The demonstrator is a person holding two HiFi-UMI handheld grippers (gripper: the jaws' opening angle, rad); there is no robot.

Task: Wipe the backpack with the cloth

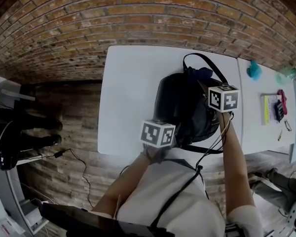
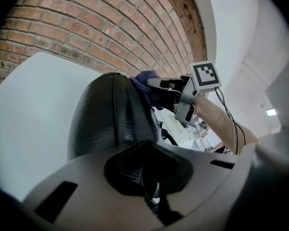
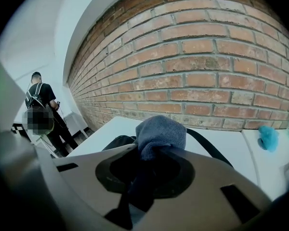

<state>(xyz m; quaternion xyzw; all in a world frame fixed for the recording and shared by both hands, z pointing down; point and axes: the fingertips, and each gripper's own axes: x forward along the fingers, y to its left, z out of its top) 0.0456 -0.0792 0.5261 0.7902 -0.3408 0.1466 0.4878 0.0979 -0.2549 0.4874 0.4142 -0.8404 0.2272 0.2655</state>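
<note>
Our left gripper (image 2: 143,177) is clamped on the near edge of the black backpack (image 1: 180,102), likely to steady it on the white surface (image 1: 128,83); our right gripper (image 3: 151,172) pinches the blue-grey cloth (image 3: 161,129) at the backpack's far top, placed for wiping.

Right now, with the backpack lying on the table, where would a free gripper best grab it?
Probably the black strap loop at the backpack's far end, toward the brick wall. It arches clear of the body over bare white table, so fingers can close around it coming down from above.
</note>
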